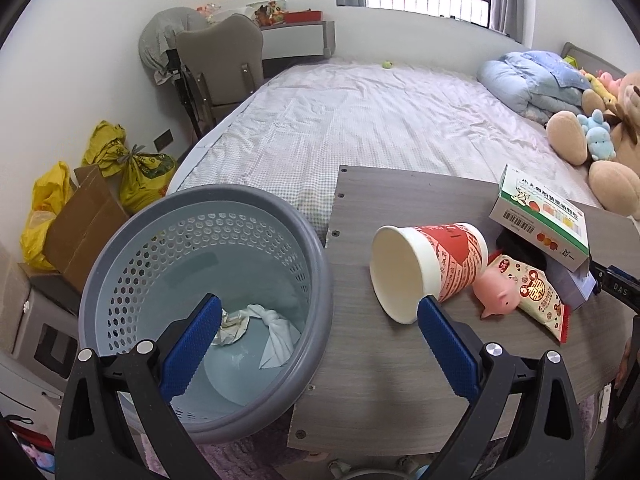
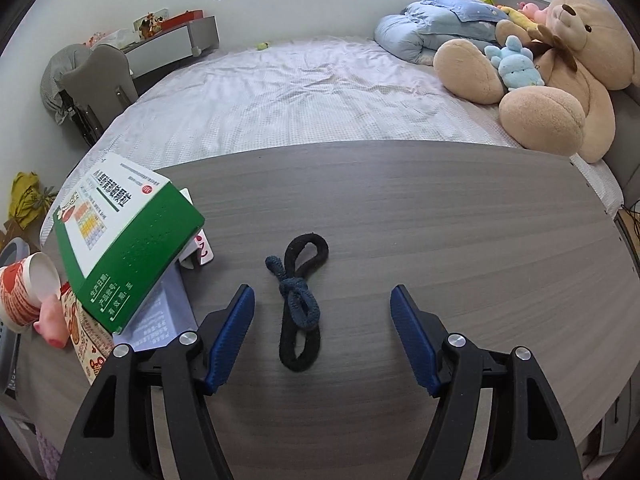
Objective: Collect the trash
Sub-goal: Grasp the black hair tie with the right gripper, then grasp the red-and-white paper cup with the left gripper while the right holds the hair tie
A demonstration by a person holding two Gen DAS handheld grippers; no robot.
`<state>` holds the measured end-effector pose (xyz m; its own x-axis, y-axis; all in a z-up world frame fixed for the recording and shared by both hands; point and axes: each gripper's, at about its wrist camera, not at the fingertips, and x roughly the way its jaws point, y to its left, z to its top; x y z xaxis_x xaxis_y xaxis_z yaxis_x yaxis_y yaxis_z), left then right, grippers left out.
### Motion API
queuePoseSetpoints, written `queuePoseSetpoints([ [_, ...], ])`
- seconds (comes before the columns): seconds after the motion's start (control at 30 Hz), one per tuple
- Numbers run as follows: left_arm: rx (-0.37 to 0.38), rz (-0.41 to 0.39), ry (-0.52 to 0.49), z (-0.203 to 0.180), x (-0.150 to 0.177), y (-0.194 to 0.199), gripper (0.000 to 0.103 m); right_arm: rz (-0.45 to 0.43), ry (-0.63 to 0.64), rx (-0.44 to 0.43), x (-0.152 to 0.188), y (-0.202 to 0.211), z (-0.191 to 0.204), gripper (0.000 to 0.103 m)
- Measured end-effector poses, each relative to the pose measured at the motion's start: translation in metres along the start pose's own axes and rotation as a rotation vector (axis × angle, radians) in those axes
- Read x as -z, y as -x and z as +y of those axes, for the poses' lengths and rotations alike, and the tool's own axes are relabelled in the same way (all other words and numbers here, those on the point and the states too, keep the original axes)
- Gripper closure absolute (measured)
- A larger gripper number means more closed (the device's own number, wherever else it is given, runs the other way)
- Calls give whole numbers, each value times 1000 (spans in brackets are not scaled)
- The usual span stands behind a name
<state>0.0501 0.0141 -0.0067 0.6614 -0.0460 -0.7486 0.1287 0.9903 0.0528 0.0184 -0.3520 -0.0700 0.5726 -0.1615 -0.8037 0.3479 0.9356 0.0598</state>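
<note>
The trash bin is grey-blue with little holes all around. The paper cup is red and white. The toy pig is pink. The box is green and white. The hair tie is black and dark blue. The gripper pads are blue.

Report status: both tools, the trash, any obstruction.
Left tool open above wastebasket rim. Right tool open, knotted cord between fingers. Paper cup tipped on table, uncollected. Nothing blocking.
</note>
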Motion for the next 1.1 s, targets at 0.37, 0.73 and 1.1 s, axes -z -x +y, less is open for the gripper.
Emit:
queuePoseSetpoints([
  [0.37, 41, 8, -20, -11, 1, -3, 7, 17, 47, 14, -3, -6, 11, 82],
  [0.73, 107, 18, -60, -19, -7, -12, 7, 2, -16, -60, 8, 13, 12, 89],
  [1.1, 212, 61, -329, -47, -30, -32, 7, -37, -62, -112, 16, 50, 0, 89],
])
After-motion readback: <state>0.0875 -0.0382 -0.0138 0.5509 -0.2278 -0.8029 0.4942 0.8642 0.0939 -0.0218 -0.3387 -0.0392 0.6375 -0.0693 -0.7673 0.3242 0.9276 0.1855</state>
